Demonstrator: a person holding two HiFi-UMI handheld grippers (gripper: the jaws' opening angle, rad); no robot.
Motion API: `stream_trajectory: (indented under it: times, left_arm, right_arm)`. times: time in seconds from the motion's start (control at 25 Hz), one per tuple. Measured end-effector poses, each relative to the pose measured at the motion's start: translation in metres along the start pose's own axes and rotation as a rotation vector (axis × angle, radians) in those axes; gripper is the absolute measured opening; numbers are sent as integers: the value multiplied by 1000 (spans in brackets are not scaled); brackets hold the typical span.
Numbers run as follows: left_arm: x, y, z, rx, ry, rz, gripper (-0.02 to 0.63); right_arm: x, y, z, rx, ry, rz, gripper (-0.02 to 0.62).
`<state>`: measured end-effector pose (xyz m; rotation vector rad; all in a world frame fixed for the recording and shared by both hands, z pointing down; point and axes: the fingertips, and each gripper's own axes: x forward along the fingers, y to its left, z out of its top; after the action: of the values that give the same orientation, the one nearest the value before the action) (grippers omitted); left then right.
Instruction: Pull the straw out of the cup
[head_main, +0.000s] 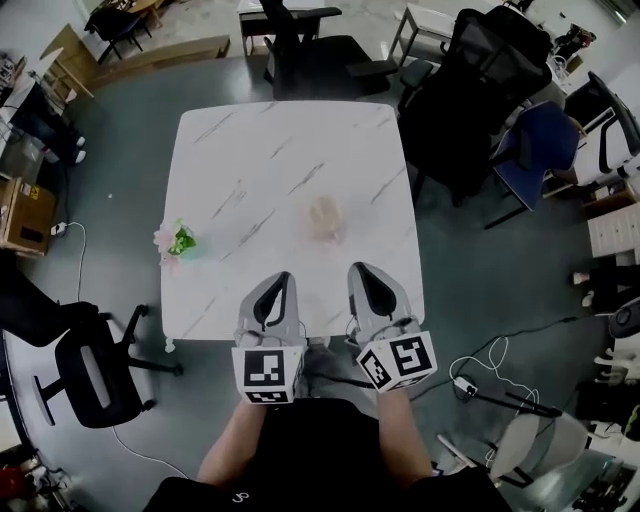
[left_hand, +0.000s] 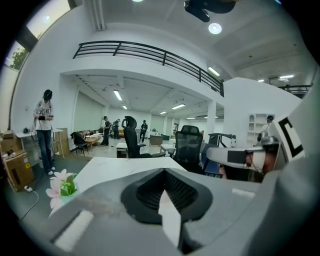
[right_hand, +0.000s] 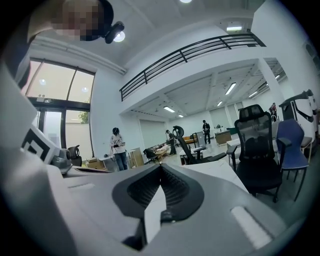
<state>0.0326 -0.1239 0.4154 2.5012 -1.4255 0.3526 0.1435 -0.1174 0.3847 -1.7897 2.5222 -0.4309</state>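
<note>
Where the cup (head_main: 325, 218) stands: middle of table (head_main: 250, 140), blurred
Left gripper (head_main: 282, 280): jaws pressed together, empty
Right gripper (head_main: 360, 272): jaws pressed together, empty

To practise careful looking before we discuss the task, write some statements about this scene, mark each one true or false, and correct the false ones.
1. The left tool and the right tool are both shut, with nothing between their jaws. True.
2. The potted flower stands in the middle of the table. False: it stands at the table's left edge in the head view.
3. The right tool grips the cup. False: the cup, which is blurred, stands untouched farther out on the table, beyond both tools.
4. A black office chair stands beyond the table's far edge. True.
</note>
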Motion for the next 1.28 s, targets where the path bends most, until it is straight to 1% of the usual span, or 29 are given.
stream_trajectory:
  times: [0.08, 0.24, 0.36, 0.64, 1.0, 1.12, 1.28]
  left_arm:
    - [14, 7, -1, 9, 12, -9, 2]
    - [36, 13, -12, 5, 53, -44, 2]
    - [54, 19, -16, -6, 69, -59, 2]
    - [75, 16, -26, -14, 101, -90, 1]
    - [94, 23, -33, -36, 124, -81, 2]
    - [98, 27, -37, -51, 129, -72, 2]
    - [104, 32, -42, -70, 137, -57, 2]
  right_arm:
    - [15, -1, -4, -9, 17, 3, 3]
    - [37, -2, -22, -35, 85, -2, 3]
    - [53, -6, -27, -53, 105, -6, 3]
    - [70, -16, -40, -89, 153, -19, 5]
    - [98, -30, -58, -113, 219, -5, 9]
    - [107, -35, -64, -119, 242, 8, 32]
    - [117, -40, -73, -129, 273, 17, 38]
